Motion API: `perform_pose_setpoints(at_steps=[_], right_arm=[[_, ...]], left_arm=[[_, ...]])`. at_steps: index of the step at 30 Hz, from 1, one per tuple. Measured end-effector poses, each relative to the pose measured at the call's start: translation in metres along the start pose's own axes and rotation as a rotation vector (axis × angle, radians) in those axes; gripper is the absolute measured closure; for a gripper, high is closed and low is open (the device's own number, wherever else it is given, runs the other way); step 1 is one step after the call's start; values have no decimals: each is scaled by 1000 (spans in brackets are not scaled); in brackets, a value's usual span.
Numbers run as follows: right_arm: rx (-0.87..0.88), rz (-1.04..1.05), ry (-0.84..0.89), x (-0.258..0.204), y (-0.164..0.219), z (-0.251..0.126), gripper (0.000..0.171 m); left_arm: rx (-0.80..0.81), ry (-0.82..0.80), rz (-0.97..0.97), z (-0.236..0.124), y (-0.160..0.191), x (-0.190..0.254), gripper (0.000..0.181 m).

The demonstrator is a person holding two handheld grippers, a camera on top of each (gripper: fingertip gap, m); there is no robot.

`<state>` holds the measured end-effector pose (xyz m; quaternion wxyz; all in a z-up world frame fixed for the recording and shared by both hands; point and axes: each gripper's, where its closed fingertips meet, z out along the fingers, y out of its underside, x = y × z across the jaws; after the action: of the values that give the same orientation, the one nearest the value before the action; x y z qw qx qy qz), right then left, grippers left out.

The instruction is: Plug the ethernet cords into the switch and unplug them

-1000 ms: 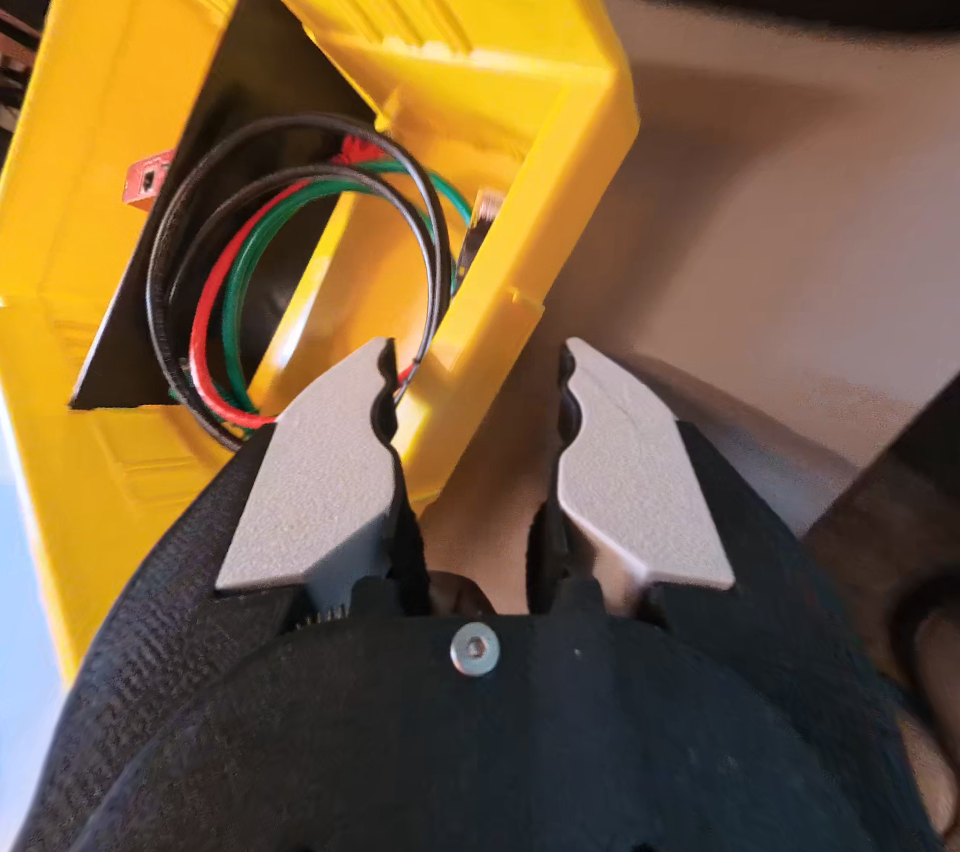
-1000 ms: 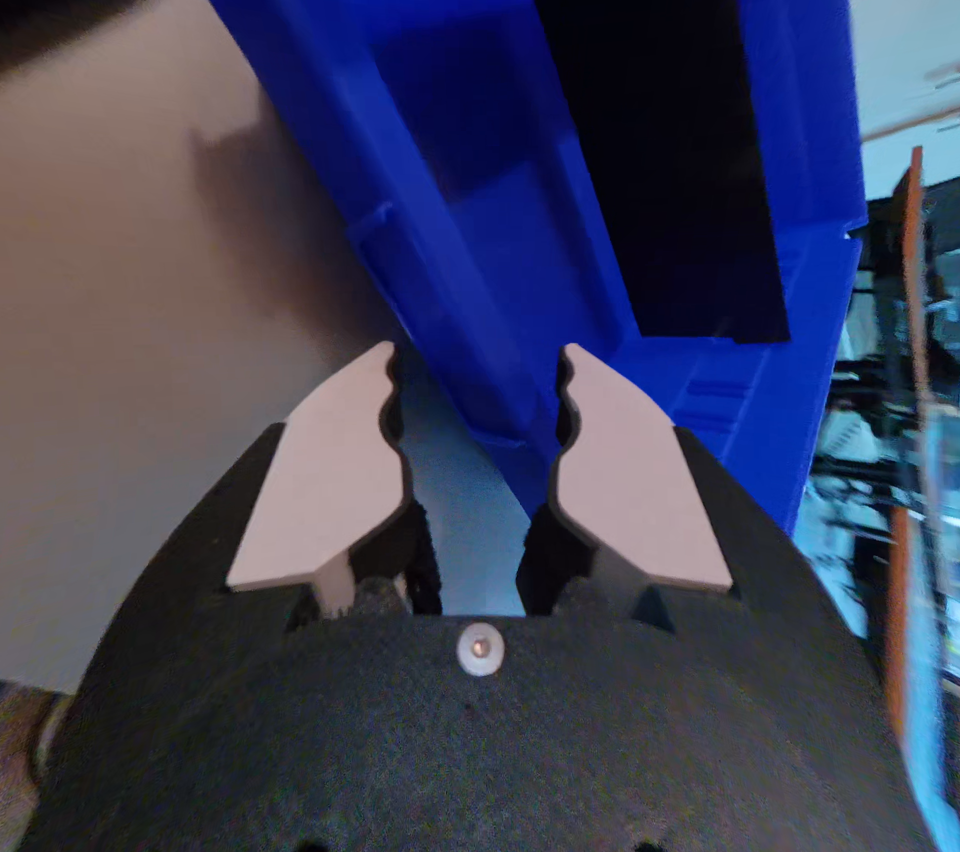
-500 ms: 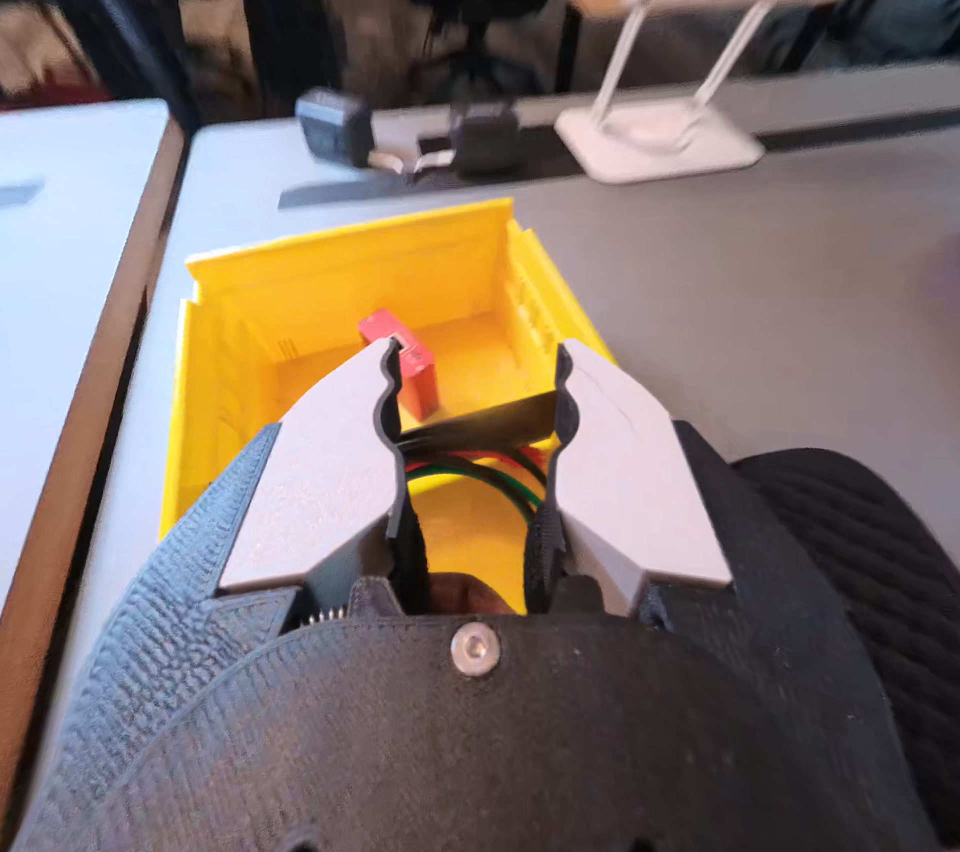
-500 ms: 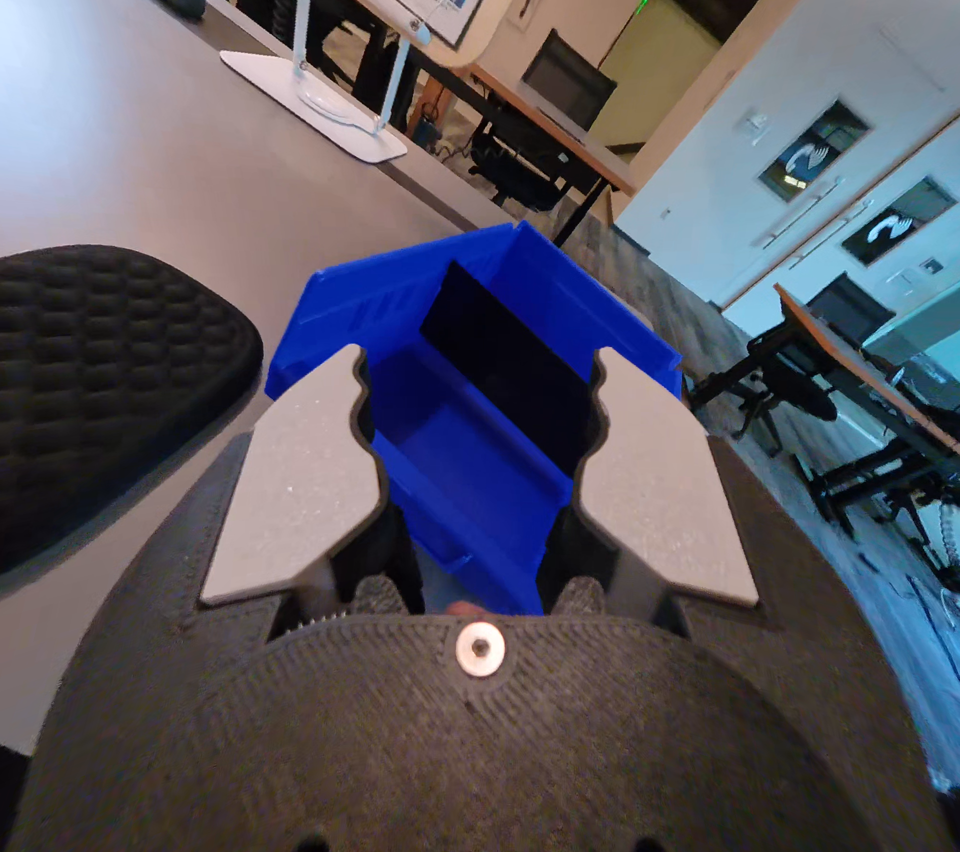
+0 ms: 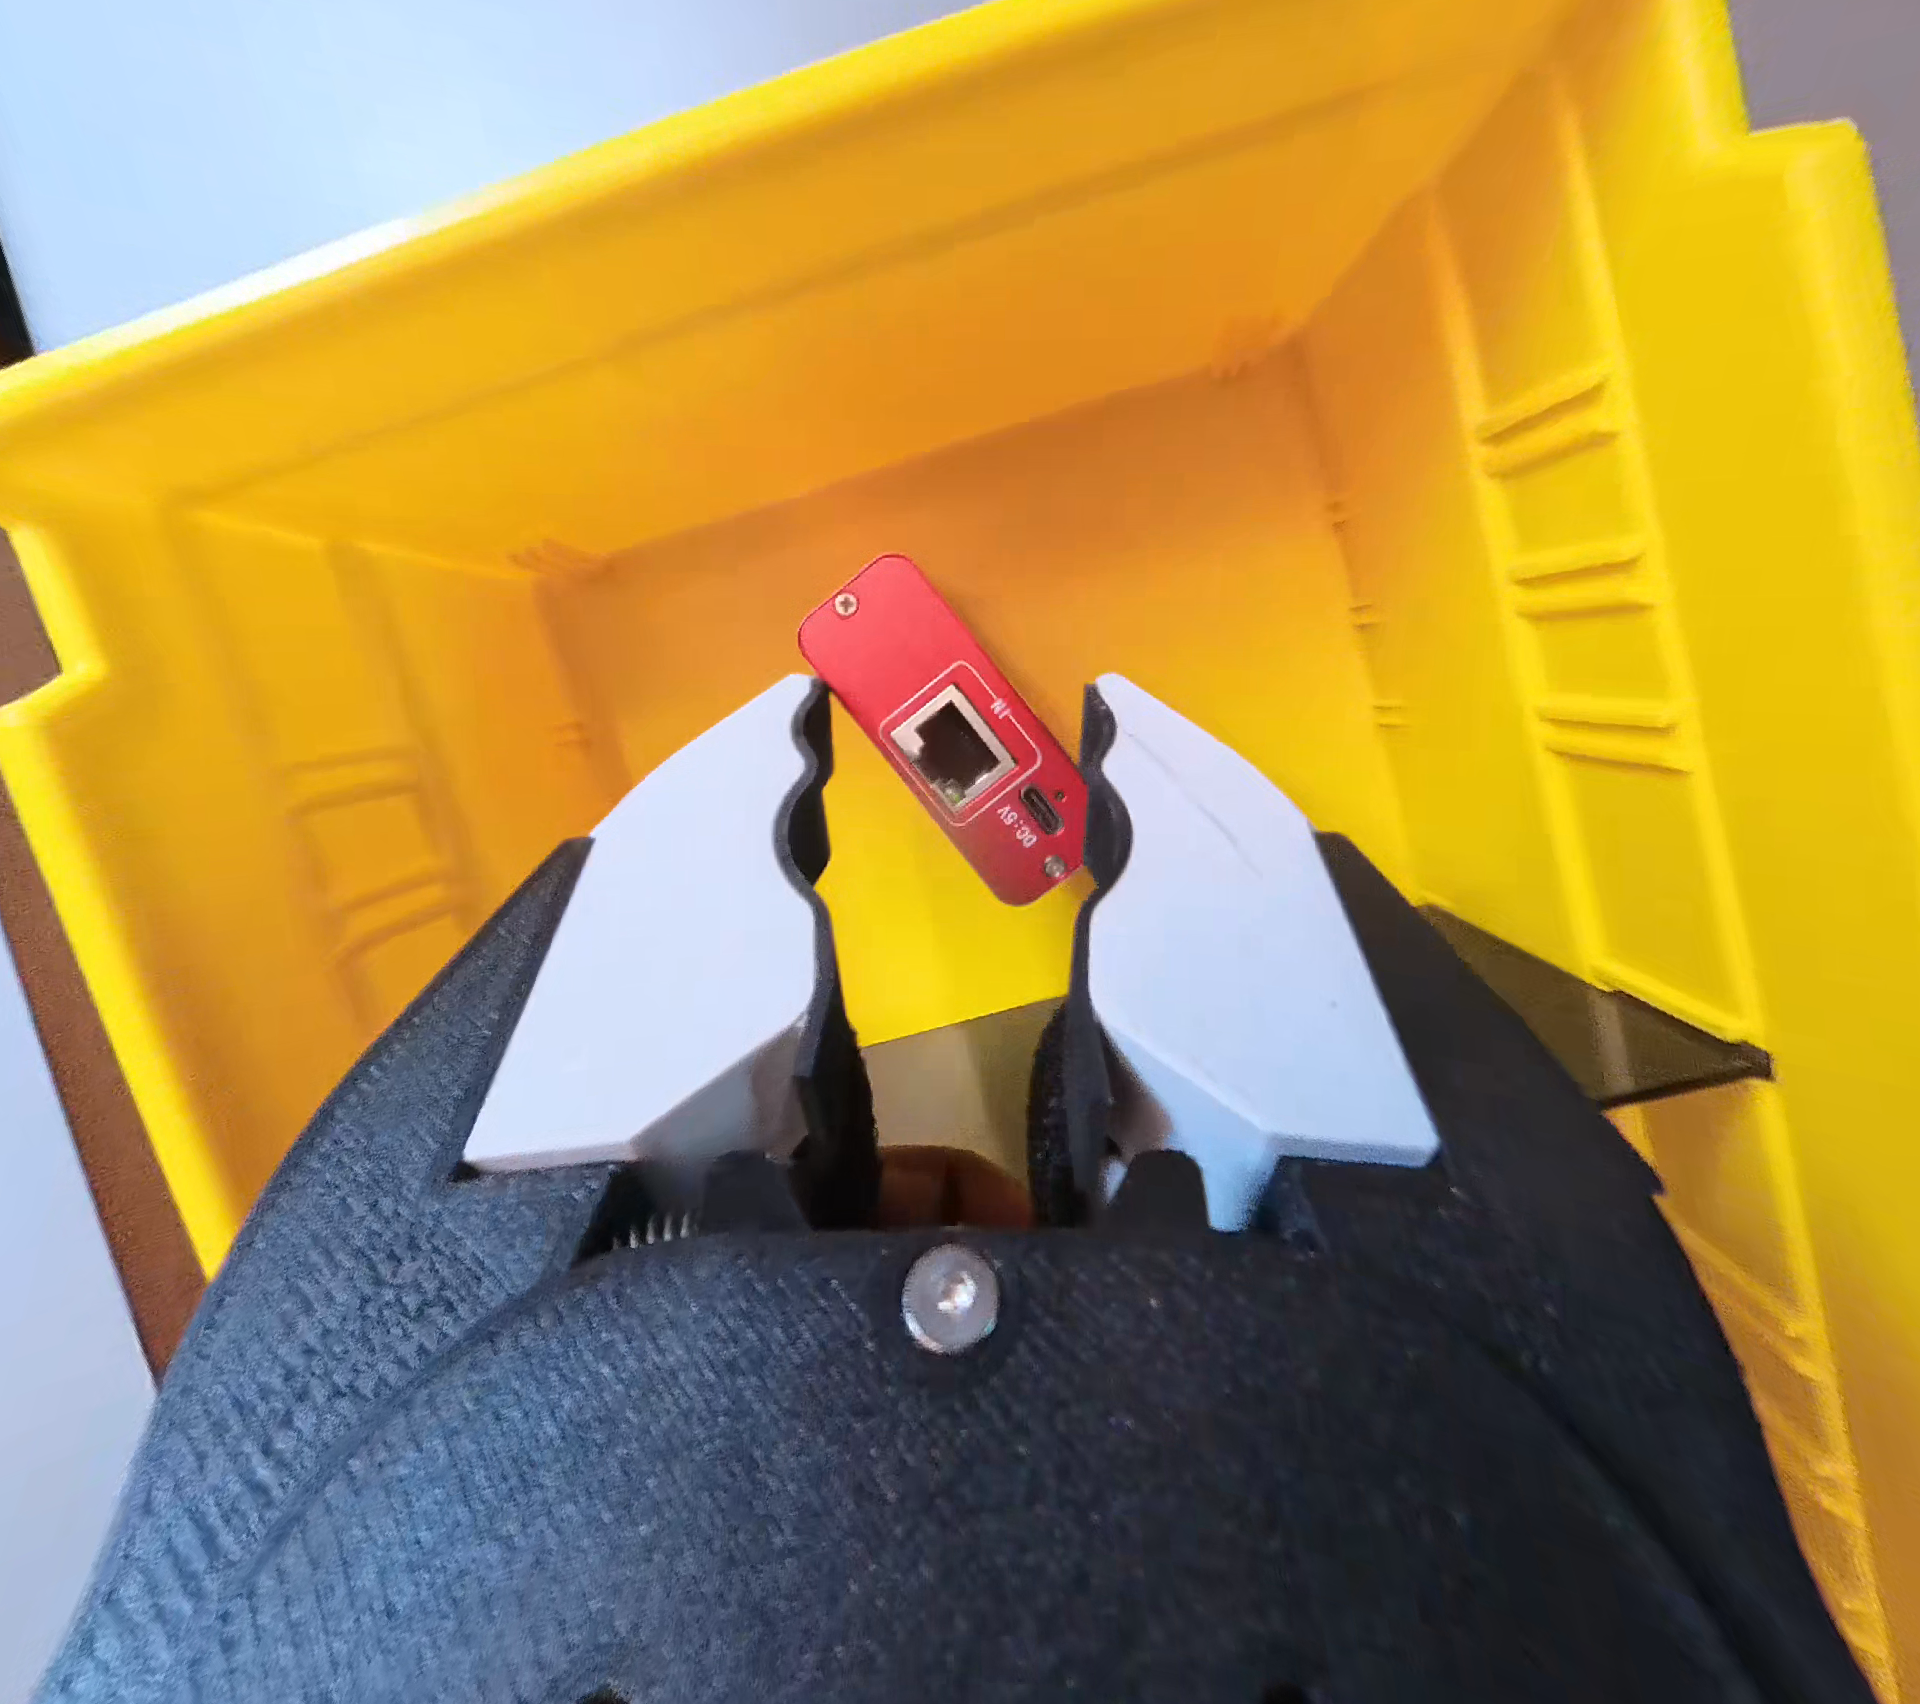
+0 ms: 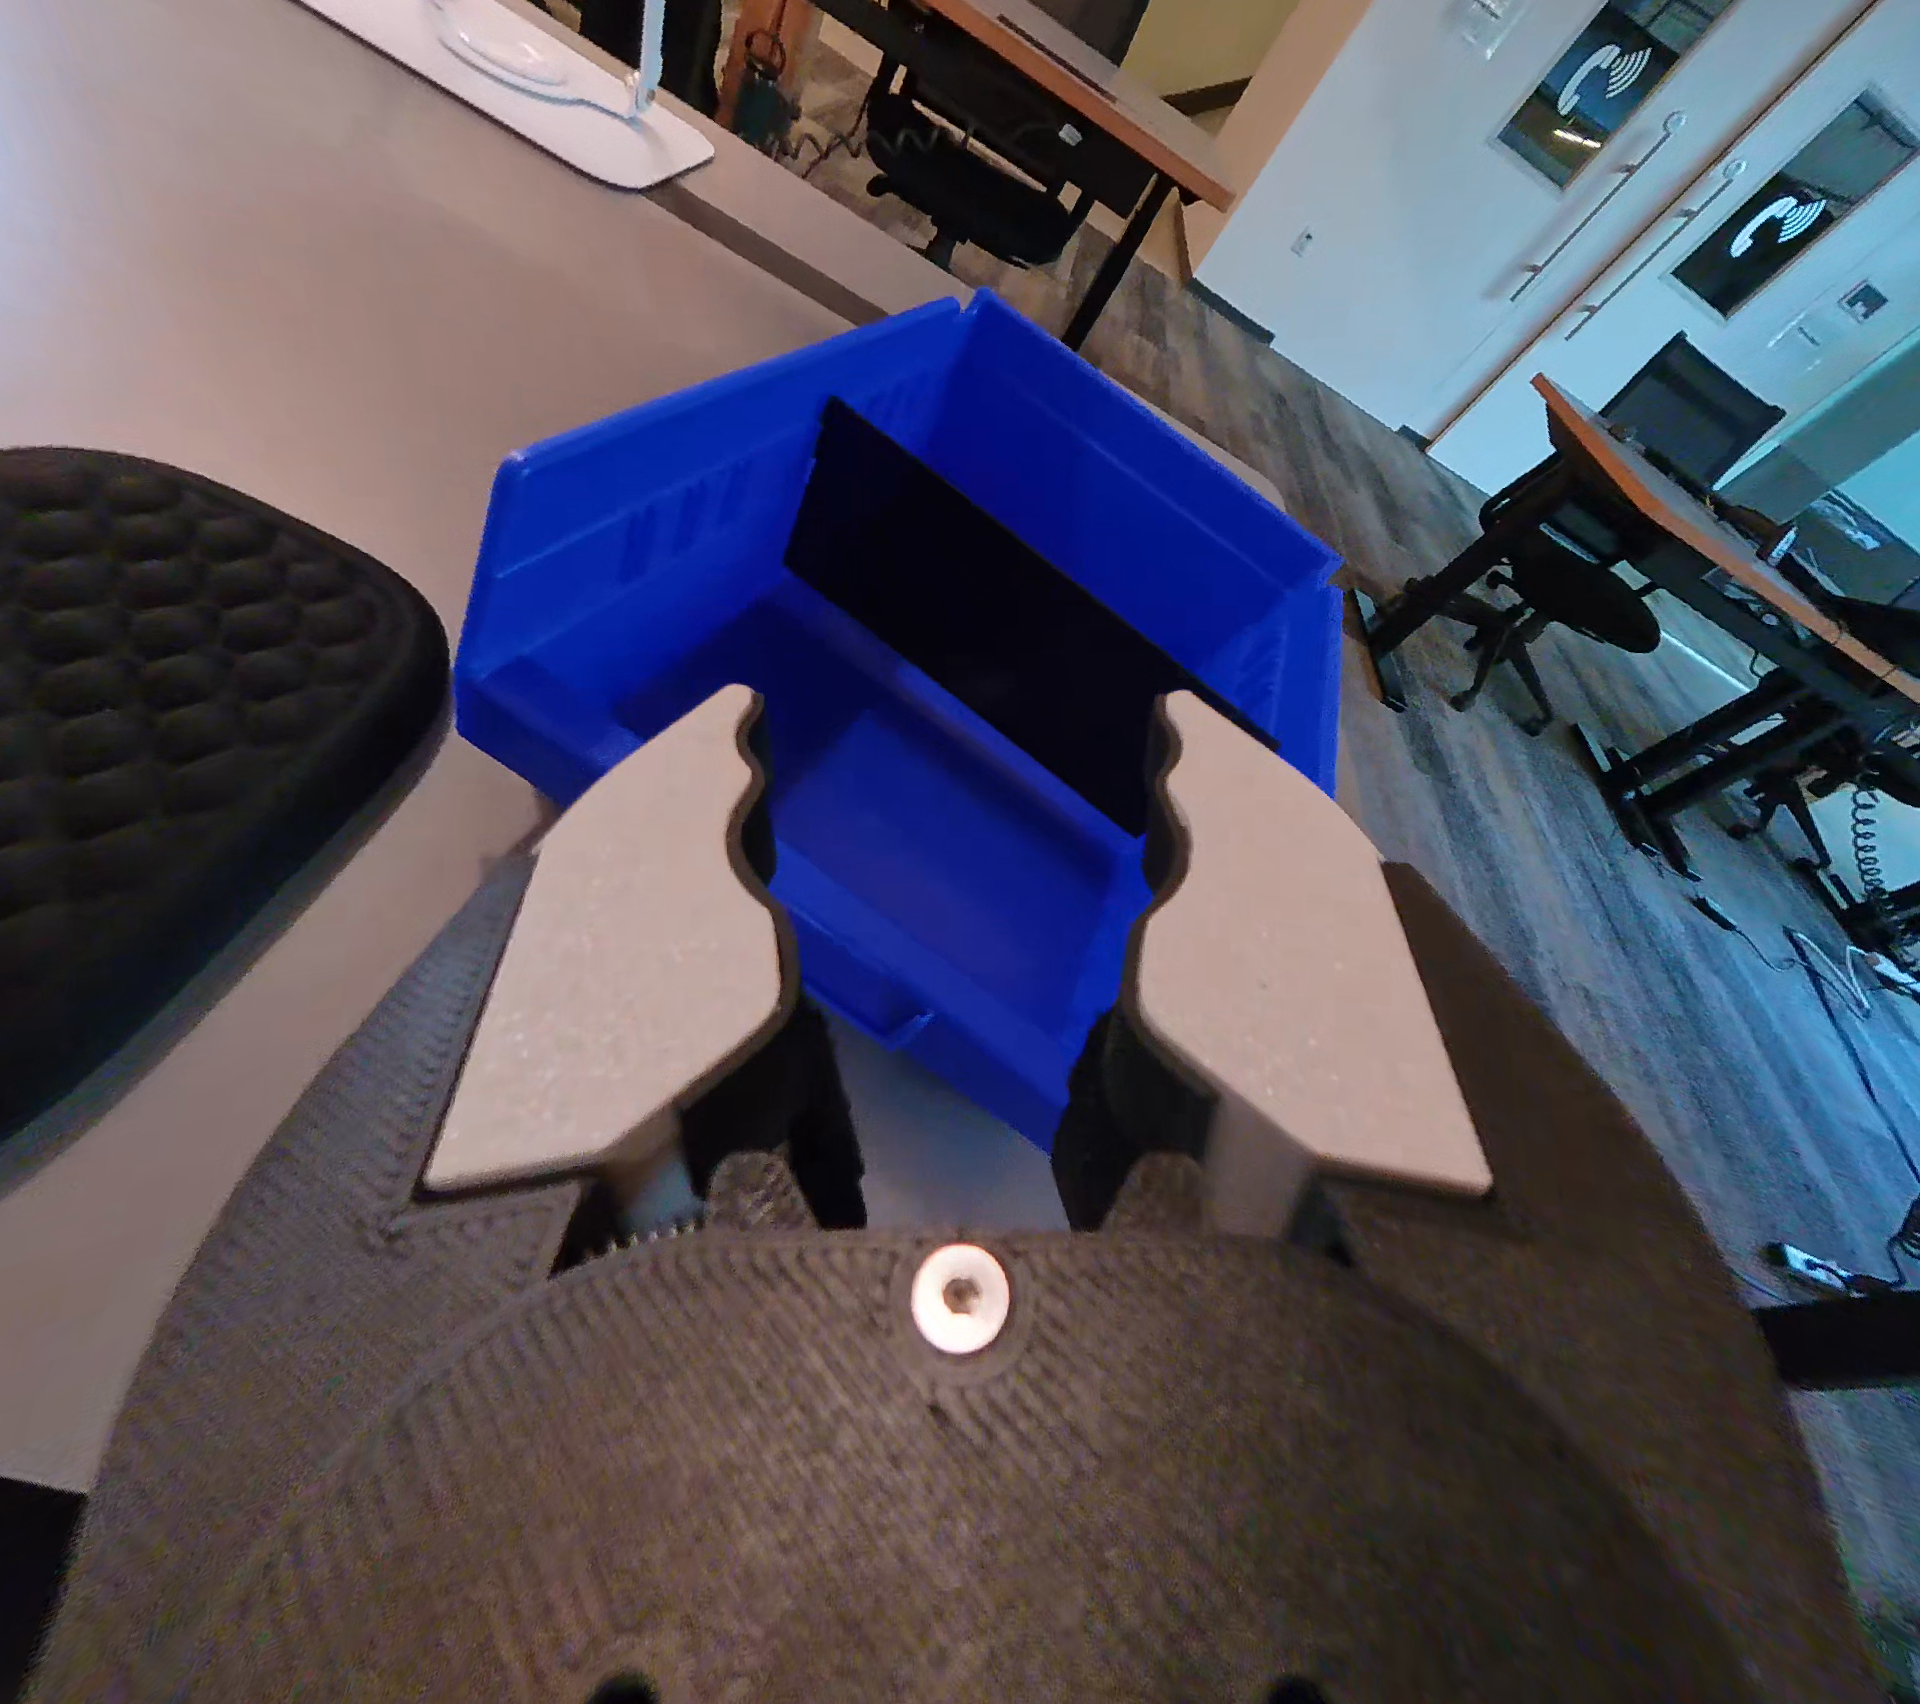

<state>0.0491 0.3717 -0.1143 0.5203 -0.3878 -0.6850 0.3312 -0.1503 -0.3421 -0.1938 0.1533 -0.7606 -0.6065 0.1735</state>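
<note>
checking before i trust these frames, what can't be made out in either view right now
- Ethernet cords: none show; in the left wrist view the left gripper body covers the near part of the yellow bin.
- Red switch: only one end face shows; its other ports face away.
- Blue bin, right wrist view: the black divider and right gripper hide part of the floor.

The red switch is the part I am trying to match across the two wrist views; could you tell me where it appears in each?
Left wrist view: the red switch stands in the yellow bin, between the open left gripper's fingertips.
Right wrist view: not in it.
Shared landmark: none.
</note>
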Motion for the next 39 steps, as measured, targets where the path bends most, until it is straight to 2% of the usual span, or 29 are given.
perform_pose_setpoints(at_steps=[1,3,7,12,15,18,20,22,25,28,33,39], right_arm=[[-12,-12,2,0,2,1,101],[-34,-35,7,-1,5,2,101],[-56,-68,-3,-4,7,5,102],[-32,-68,-30,-11,0,7,103],[2,-54,-62,-19,-9,8,104],[36,-54,-113,-30,-18,8,104],[57,-52,-143,-37,-23,8,104],[69,-55,-166,-42,-27,9,104],[62,-72,-193,-48,-27,10,104],[47,-83,-207,-51,-26,10,104],[55,-86,-232,-55,-28,9,104],[45,-86,-244,-57,-26,11,104]], left_arm=[[-3,-18,9,1,0,-2,140],[7,-33,32,-1,0,-3,154],[106,-52,69,-20,-7,1,154],[340,-76,149,-83,-31,25,154],[503,-10,255,-135,-44,75,155],[603,167,441,-176,-38,160,154],[613,301,594,-189,-22,222,155],[580,406,736,-187,-1,277,155],[483,528,901,-166,33,347,155],[362,605,1030,-136,65,394,154],[248,601,1116,-100,85,420,154],[180,616,1131,-88,92,419,154]])
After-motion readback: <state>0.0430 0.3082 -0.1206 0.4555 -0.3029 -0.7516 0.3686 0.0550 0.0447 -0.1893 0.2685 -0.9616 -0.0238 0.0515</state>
